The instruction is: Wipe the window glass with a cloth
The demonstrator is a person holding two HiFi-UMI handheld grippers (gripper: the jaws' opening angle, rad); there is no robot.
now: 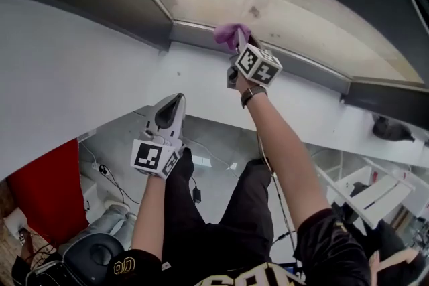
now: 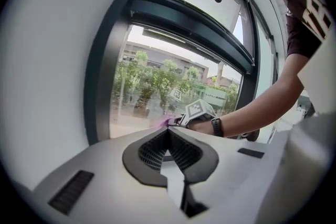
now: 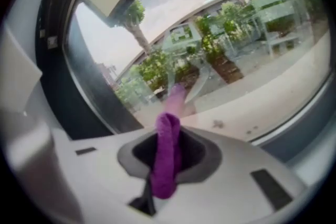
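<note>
R tool (image 3: 169, 150) grips purple cloth (image 3: 166, 162) at window glass (image 1: 288, 7) near edge; L tool (image 2: 169, 132), closed & empty, held apart.

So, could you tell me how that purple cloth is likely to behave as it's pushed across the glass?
Probably floppy: the purple cloth bunches into a soft fold in the shut right gripper. Small and thin, it is likely light. Pressed on the window glass, it should squash and drag rather than slide stiffly.

The right claw (image 1: 239, 45) holds a purple cloth (image 1: 228, 33) at the window glass (image 1: 308, 17).
</note>
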